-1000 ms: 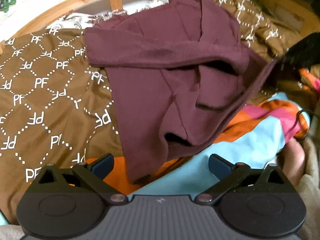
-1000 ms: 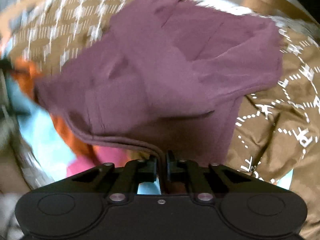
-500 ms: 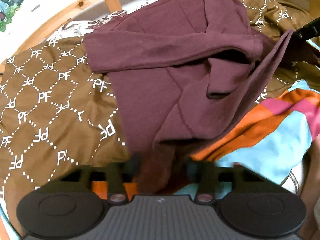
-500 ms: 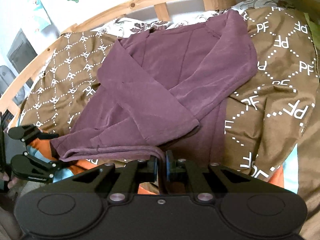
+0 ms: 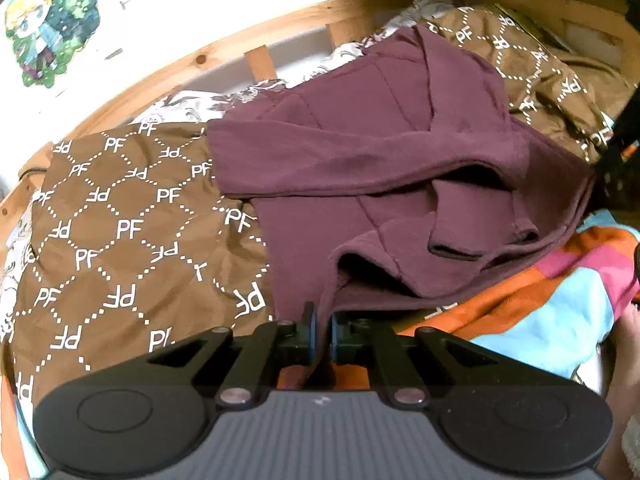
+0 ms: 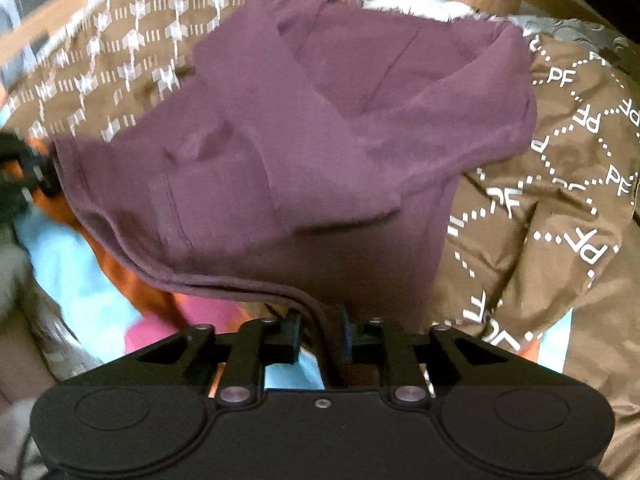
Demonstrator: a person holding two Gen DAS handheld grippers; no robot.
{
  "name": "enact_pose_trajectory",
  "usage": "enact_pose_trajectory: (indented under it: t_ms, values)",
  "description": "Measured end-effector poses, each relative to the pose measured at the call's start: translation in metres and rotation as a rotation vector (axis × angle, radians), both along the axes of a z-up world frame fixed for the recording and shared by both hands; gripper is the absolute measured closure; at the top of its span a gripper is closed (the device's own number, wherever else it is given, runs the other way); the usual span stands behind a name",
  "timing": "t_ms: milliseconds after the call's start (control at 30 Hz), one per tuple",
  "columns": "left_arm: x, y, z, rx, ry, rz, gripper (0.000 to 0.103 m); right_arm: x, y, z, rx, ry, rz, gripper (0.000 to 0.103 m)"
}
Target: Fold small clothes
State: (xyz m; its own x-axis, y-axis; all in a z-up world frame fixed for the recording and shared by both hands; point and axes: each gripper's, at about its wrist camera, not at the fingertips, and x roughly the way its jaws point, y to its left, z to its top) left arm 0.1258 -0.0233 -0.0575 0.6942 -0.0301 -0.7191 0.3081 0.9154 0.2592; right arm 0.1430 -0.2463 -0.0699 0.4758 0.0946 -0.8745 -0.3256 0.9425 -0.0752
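Note:
A maroon long-sleeved shirt (image 5: 380, 160) lies crumpled on the bed, its sleeves folded across its body. My left gripper (image 5: 321, 332) is at the shirt's near bottom corner. Its jaws are closing, and the blue pads pinch a strip of the maroon hem. In the right wrist view the shirt (image 6: 320, 140) fills the middle. My right gripper (image 6: 320, 332) is at the hem of the other bottom corner. Its jaws are opening, and the hem runs loosely through the gap between them. The left gripper (image 6: 20, 172) shows as a dark, blurred shape at the far left edge.
A brown blanket (image 5: 120, 232) printed with white letters lies under the shirt and spreads right (image 6: 560, 220). An orange, blue and pink cloth (image 5: 540, 304) lies nearer me. The wooden bed rail (image 5: 200, 60) curves behind, with a picture (image 5: 48, 28) on the wall.
My left gripper went from wide open to pinched on the shirt's near hem. My right gripper's jaws, shut on the hem before, have parted. The right view has blurred again.

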Motion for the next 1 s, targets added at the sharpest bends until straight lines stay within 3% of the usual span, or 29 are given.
enact_pose_trajectory:
  t_ms: [100, 167, 200, 300, 433, 633, 800, 1000]
  values:
    - [-0.002, 0.002, 0.002, -0.02, -0.01, -0.002, 0.098, -0.001, 0.009, -0.011, -0.101, 0.035, 0.03, 0.077]
    - [-0.007, 0.002, 0.006, -0.022, -0.03, -0.014, 0.099, -0.003, 0.015, -0.014, -0.152, 0.03, 0.062, 0.085]
    - [-0.011, 0.002, 0.009, -0.017, -0.043, -0.018, 0.099, -0.005, 0.018, -0.012, -0.171, 0.013, 0.074, 0.095]
    - [-0.022, -0.001, 0.02, 0.018, -0.076, -0.014, 0.099, -0.02, 0.024, 0.0, -0.23, -0.087, 0.108, 0.097]
    - [-0.037, -0.001, 0.038, 0.008, -0.113, -0.014, 0.099, -0.05, 0.027, 0.019, -0.26, -0.215, 0.13, 0.098]
    - [-0.075, -0.004, 0.065, 0.064, -0.194, -0.067, 0.099, -0.095, 0.03, 0.052, -0.275, -0.327, 0.154, 0.098]
    - [-0.11, 0.008, 0.084, 0.02, -0.128, -0.107, 0.099, -0.139, 0.039, 0.073, -0.28, -0.363, 0.192, 0.098]
    - [-0.141, 0.024, 0.109, -0.017, -0.069, -0.157, 0.099, -0.188, 0.051, 0.108, -0.272, -0.31, 0.262, 0.098]
